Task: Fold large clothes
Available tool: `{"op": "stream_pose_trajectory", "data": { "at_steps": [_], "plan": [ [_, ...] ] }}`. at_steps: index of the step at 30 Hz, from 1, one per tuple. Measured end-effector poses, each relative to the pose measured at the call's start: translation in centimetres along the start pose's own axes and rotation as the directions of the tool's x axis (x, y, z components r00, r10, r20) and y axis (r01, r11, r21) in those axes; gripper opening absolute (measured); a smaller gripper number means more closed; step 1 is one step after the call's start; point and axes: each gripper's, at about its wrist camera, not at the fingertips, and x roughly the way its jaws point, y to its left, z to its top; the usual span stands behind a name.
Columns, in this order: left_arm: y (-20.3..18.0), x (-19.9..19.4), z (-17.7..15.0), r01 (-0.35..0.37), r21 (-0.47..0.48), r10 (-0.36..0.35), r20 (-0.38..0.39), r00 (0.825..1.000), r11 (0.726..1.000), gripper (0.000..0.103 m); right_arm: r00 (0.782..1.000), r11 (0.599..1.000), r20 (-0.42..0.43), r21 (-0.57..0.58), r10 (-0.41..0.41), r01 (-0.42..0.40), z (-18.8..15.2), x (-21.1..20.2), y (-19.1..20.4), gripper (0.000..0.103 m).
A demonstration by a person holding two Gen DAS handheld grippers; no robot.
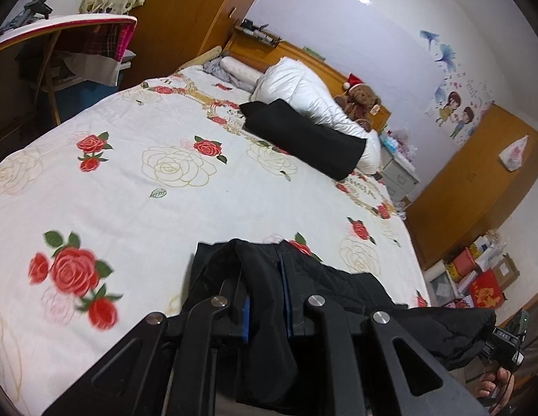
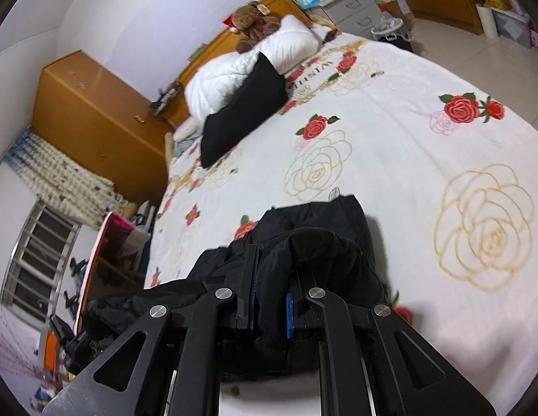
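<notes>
Left wrist view: both grippers, left gripper (image 1: 263, 277) and right gripper (image 2: 270, 277), clamp one black garment (image 1: 355, 298) (stretched for folding) over the rose bedspread (image 1: 165, 190).

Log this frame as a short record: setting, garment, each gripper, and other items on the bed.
setting: bed with rose-print sheet
garment: black garment, bunched, stretched between both grippers
left gripper: shut on black garment
right gripper: shut on black garment
folded item: black folded cloth near the headboard
also on bed: white duvet, teddy bear
</notes>
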Motion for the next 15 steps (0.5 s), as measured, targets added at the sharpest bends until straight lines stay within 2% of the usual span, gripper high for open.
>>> {"op": "stream_pose_trajectory", "data": {
  "at_steps": [4, 10, 15],
  "plan": [
    [0.6, 5.6, 1.0, -0.048, 0.002, 0.048, -0.057, 0.997, 0.999, 0.015, 0.997, 0.998, -0.056, 0.03, -0.051, 0.052, 2.4, 4.8, -1.1, 0.012],
    [2.5, 14.7, 0.1, -0.135, -0.011, 0.131, -0.183, 0.974, 0.991, 0.015, 0.978, 0.986, -0.161, 0.078, -0.136, 0.15, 3.3, 12.7, -4.6, 0.014],
    [2.9, 17.5, -0.7, -0.142, -0.013, 0.136, -0.21, 0.968, 0.99, 0.02, 0.978, 0.981, -0.184, 0.15, -0.094, 0.122, 3.3, 14.6, -6.7, 0.02]
  ]
}}
